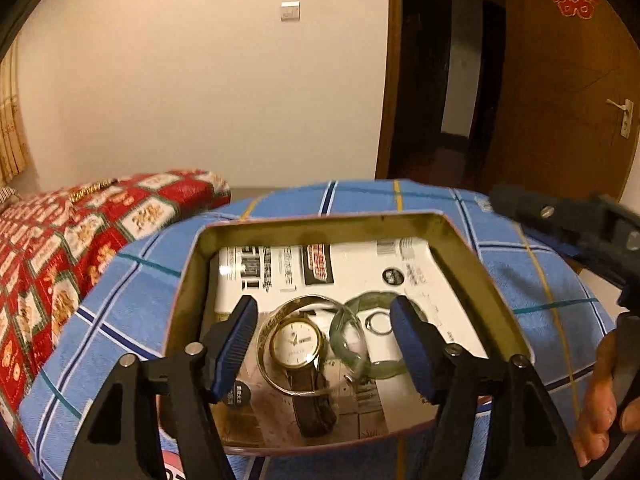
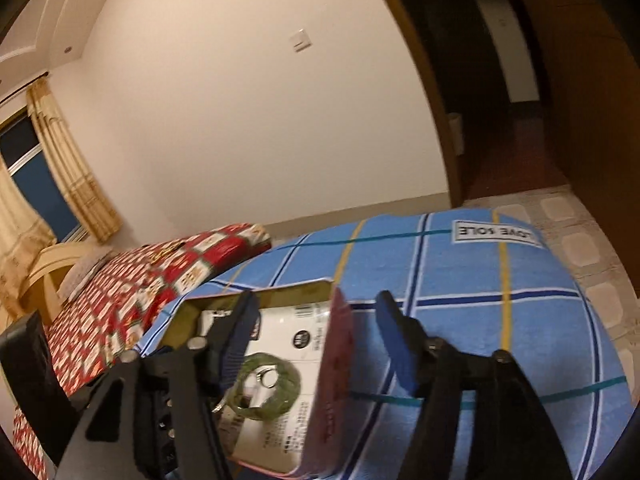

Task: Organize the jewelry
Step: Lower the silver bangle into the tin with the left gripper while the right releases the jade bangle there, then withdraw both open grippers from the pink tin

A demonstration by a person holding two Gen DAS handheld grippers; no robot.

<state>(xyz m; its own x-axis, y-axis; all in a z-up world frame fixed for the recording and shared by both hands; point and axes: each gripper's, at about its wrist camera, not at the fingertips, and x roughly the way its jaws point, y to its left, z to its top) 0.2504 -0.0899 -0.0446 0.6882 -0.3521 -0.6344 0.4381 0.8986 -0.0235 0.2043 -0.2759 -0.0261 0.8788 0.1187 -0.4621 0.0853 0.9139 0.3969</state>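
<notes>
Both grippers stand open with nothing held: the left gripper (image 1: 324, 338) hovers over the tin box (image 1: 486, 276) on the blue checked cloth (image 1: 132, 300), its jaws framing the wristwatch (image 1: 296, 342), silver bangle (image 1: 266, 364), green bangle (image 1: 380, 370) and ring (image 1: 379, 324) inside. Over the box's right wall, the right gripper (image 2: 316, 344) straddles it, one finger inside, one outside.

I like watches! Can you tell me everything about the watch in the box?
The watch has a round white face in a gold-coloured rim and a dark brown strap that looks like leather. It lies face up on the floor of the metal box, inside a silver bangle, beside a green bangle. No fingers touch it.
</notes>
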